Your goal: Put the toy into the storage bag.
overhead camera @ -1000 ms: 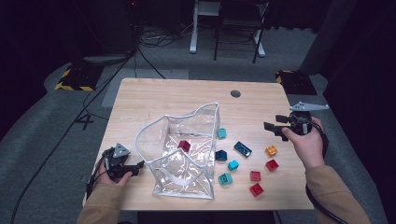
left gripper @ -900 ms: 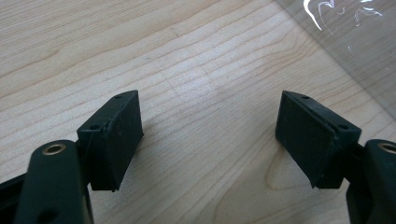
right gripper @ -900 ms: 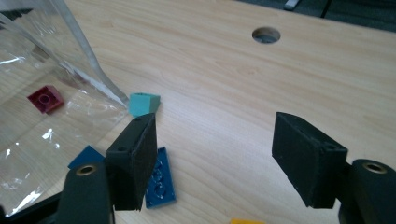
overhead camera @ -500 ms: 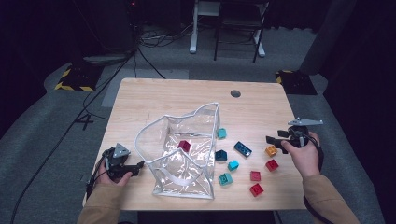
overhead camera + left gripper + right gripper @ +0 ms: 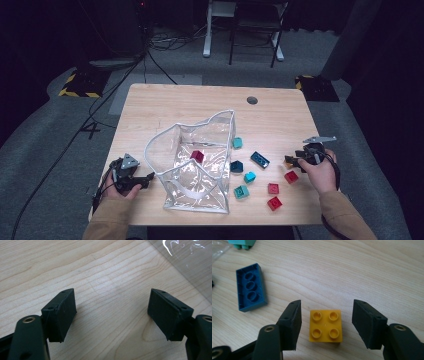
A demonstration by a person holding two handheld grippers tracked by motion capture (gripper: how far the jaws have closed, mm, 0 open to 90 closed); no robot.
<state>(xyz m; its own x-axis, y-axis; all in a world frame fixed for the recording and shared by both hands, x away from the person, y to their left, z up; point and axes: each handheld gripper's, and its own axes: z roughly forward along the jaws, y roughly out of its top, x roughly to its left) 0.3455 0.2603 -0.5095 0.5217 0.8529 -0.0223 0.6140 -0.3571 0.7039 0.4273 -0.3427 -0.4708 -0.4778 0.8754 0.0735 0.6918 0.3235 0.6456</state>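
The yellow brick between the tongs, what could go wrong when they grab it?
The right tongs have just been closing, but gaps remain beside the yellow brick. One pad might touch first and push it sideways. The blue brick lies upside down nearby, so a slide could bump it.

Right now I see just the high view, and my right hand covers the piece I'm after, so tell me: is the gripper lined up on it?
Observer: Yes. In the right gripper view the yellow brick sits between the right gripper jaws, which have just been closing; gaps remain on both sides.
Operator: Which way up is it?
Observer: Studs up, four of them.
Operator: Anything close by?
Observer: A dark blue brick lies underside up, apart from the gripper.
Operator: And my left gripper?
Observer: The left gripper is open over bare table.
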